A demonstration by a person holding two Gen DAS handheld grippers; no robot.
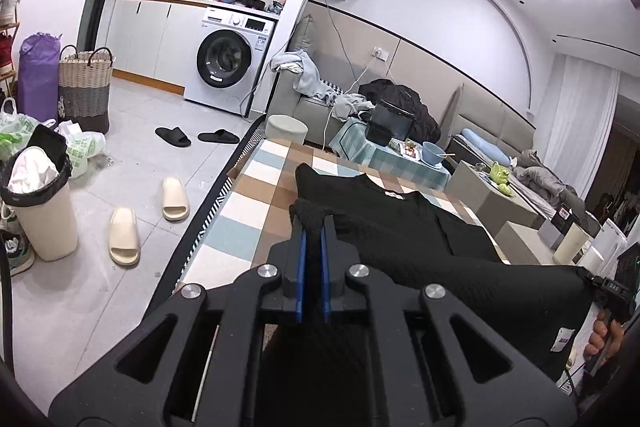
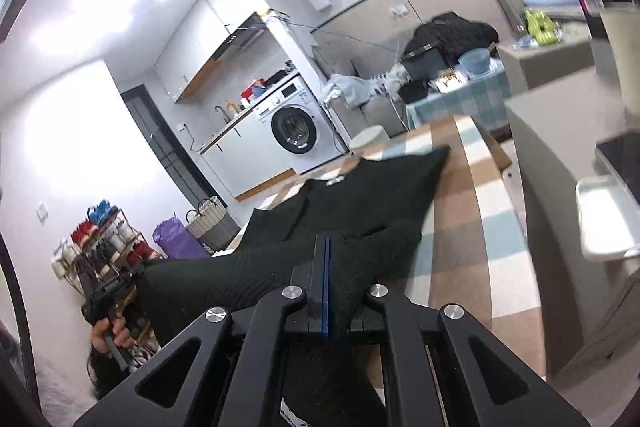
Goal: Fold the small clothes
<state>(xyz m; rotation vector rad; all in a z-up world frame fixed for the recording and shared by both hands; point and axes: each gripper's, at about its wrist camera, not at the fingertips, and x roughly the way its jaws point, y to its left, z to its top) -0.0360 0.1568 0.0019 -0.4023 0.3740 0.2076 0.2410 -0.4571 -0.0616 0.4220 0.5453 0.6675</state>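
A black knit top [image 1: 404,223] lies on the checked tablecloth [image 1: 256,195], its neck label toward the far end. My left gripper [image 1: 314,223] is shut on a corner of its near hem, and the cloth bunches over the fingertips. My right gripper [image 2: 323,247] is shut on the opposite hem corner of the same black top [image 2: 372,203]. The hem is lifted off the table and stretches taut between the two grippers. Each view shows the other gripper: the right gripper [image 1: 612,291] at the far right, the left gripper [image 2: 110,291] at the lower left, each held by a hand.
A washing machine [image 1: 230,67] stands beyond the table, with slippers [image 1: 124,235] and a lined bin [image 1: 40,203] on the tiled floor to the left. A small side table [image 1: 396,155] with a bowl and a dark box stands past the far end, before a sofa heaped with clothes.
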